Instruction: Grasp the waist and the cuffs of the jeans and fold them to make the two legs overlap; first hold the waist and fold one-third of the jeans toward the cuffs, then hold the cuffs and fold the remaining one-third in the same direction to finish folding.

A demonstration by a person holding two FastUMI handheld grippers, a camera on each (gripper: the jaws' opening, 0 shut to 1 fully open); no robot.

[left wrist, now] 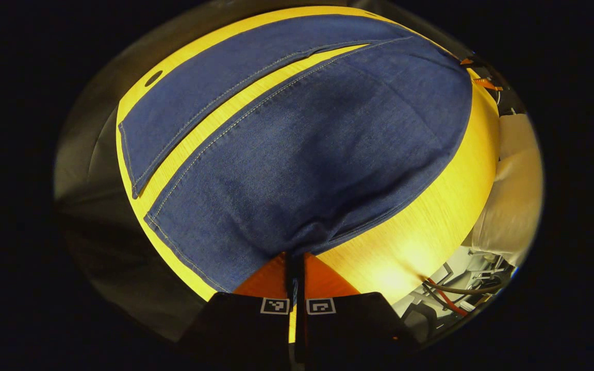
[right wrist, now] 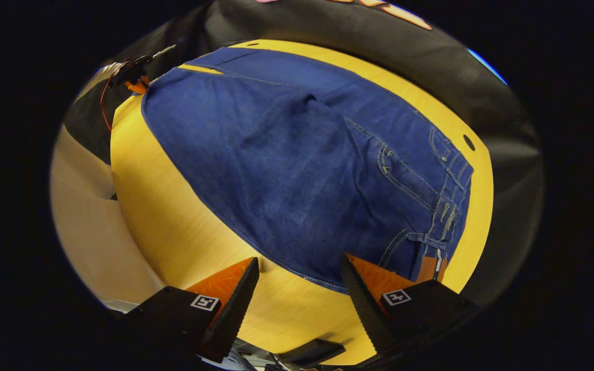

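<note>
Jaws on the left gripper (left wrist: 296,268) are squeezed tight together, and they pinch the edge of the jeans (left wrist: 307,149) near the cuff end of one leg. Both fingers press on the blue cloth, and the cloth bunches up into a little point right where it goes between them. In the left gripper view the jeans lie spread out flat on the yellow wooden tabletop (left wrist: 431,216), with the two legs side by side and a thin strip of wood showing between them. The far leg lies flat, with a small dark hole (left wrist: 153,78) in the tabletop just beside it. Jaws on the right gripper (right wrist: 299,278) are wide apart and hold nothing. They hang over the near edge of the jeans (right wrist: 302,170) at the waist end, with one finger (right wrist: 366,288) over the cloth and the other finger (right wrist: 235,293) over bare wood. In the right gripper view the waist with its belt loops (right wrist: 444,211) and a pocket (right wrist: 405,175) sits to the right, and the legs stretch away toward the far left.
</note>
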